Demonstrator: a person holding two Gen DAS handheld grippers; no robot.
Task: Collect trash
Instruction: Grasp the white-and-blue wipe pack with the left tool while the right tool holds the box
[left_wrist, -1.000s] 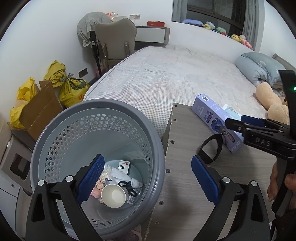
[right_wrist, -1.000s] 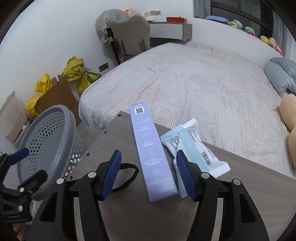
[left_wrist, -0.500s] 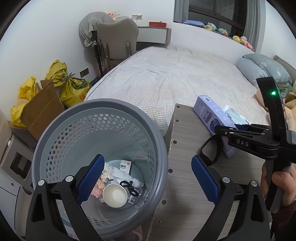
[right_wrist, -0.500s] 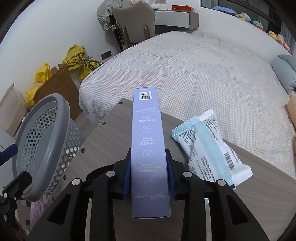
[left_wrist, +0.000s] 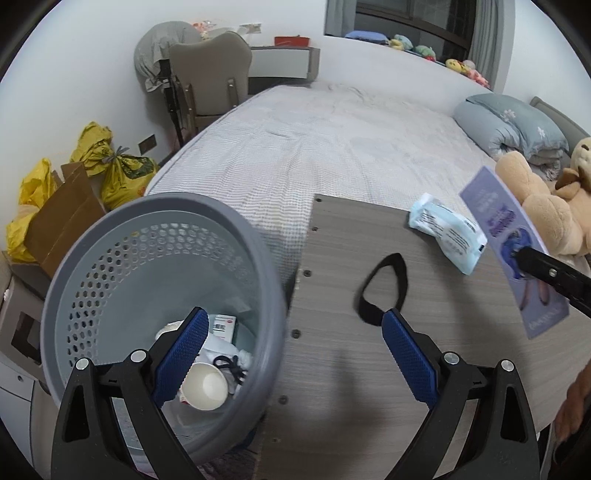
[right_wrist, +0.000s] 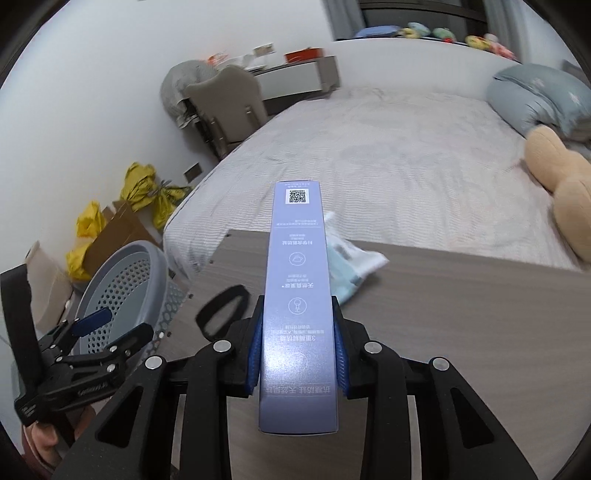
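Observation:
A long purple box (right_wrist: 297, 266) is clamped between the blue pads of my right gripper (right_wrist: 297, 325) and held lifted above the wooden table (left_wrist: 351, 369). In the left wrist view the purple box (left_wrist: 513, 236) hangs tilted at the right, with my right gripper (left_wrist: 524, 254) on it. A pale blue wipes pack (left_wrist: 447, 230) lies on the table's far side. My left gripper (left_wrist: 293, 317) stands open, one finger over the grey perforated trash basket (left_wrist: 110, 229), the other over the table. The basket holds a paper cup (left_wrist: 205, 386) and other scraps.
A black strap loop (left_wrist: 384, 291) lies on the table near the basket side. Behind are a bed (left_wrist: 332, 147), plush toys (left_wrist: 546, 206), a chair (left_wrist: 210, 74), yellow bags (left_wrist: 122, 170) and a cardboard box (left_wrist: 62, 221). A hand (right_wrist: 40, 443) holds the left gripper.
My right gripper shut on the purple box and lifted it off the table, away from the wipes pack. The left gripper stayed open by the basket, shifting slightly.

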